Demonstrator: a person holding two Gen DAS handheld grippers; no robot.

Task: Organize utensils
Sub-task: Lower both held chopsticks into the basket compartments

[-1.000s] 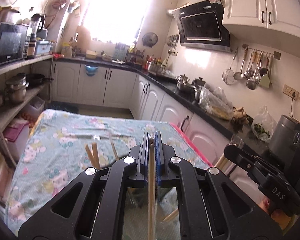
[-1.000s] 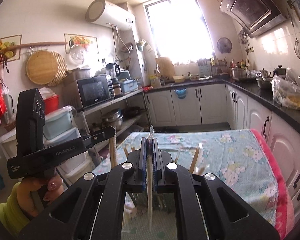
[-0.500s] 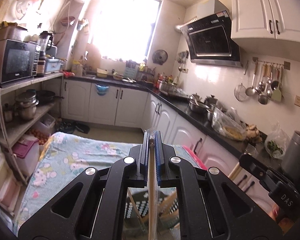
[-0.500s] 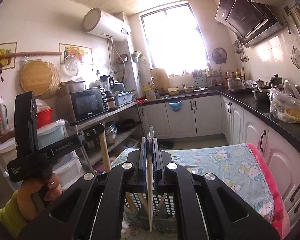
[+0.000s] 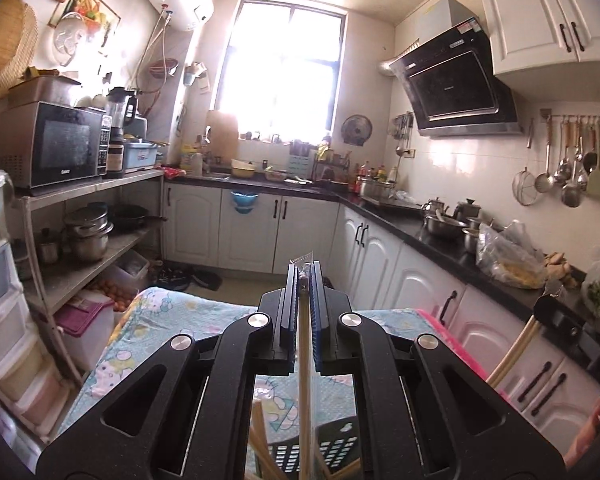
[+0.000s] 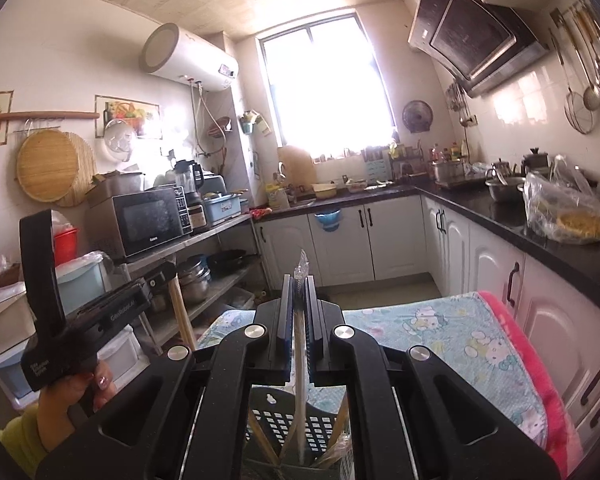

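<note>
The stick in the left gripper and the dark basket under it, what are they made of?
The stick looks like wood or bamboo: pale tan, matte, straight and thin, with clear plastic wrap around its top end. The dark basket looks like moulded plastic: smooth, with neat rows of small square holes. The left gripper is shut on the stick.

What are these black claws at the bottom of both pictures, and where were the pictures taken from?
They are hand-held grippers, one in each of a person's hands, and each has a camera looking forward along its two fingers. One picture comes from the left gripper, the other from the right gripper. Each is shut on a wrapped chopstick: the left holds a tan chopstick, the right a pale chopstick. Below them stands a dark perforated basket holding more chopsticks, on a table with a cartoon-print cloth. The right picture also shows the left gripper from the side, held by the person's hand.
</note>
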